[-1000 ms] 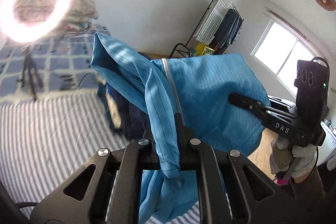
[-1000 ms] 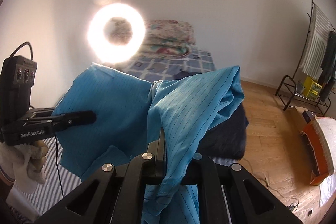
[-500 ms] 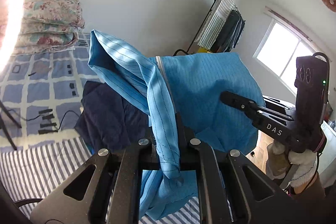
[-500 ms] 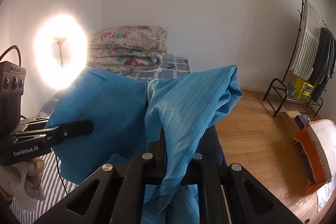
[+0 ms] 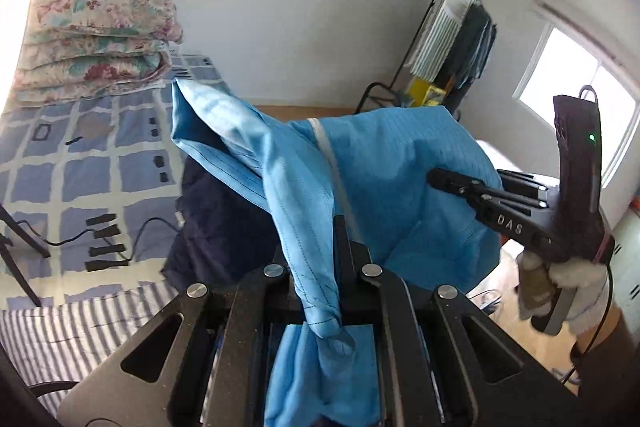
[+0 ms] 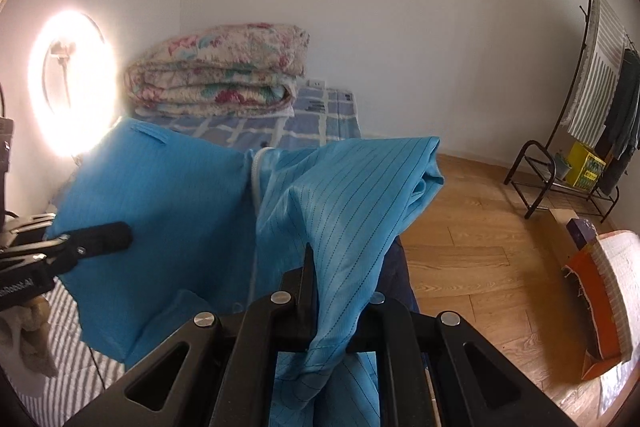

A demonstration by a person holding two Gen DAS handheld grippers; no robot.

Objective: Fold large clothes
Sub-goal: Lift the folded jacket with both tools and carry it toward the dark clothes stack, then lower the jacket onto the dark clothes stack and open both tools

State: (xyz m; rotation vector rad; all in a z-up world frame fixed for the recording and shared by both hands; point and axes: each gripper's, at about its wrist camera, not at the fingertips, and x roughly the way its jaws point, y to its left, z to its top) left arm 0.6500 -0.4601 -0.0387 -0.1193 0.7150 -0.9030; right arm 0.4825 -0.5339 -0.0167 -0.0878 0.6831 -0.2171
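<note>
A large light-blue pinstriped garment [image 5: 392, 163] with a white zip hangs in the air, stretched between both grippers above the bed. My left gripper [image 5: 338, 227] is shut on one bunched edge of it, the cloth draping over the fingers. The right gripper [image 6: 310, 259] is shut on the other edge of the blue garment [image 6: 176, 195]. In the left wrist view the right gripper [image 5: 436, 177] pokes against the cloth from the right, held by a gloved hand [image 5: 560, 287]. In the right wrist view the left gripper [image 6: 120, 235] presses in from the left.
Below lies a dark navy cloth [image 5: 216, 227] on a bed with a blue-checked cover [image 5: 80, 155] and a striped sheet [image 5: 60, 331]. Folded floral quilts [image 6: 224, 71] sit at the bed's head. A ring light [image 6: 72, 83], a clothes rack [image 6: 592, 131], wooden floor [image 6: 480, 227] and cables [image 5: 104, 243] are around.
Both grippers have carried the garment sideways across the room and slightly down. The ring light slid to the left edge of the views; the quilts and checked bed cover came into sight.
</note>
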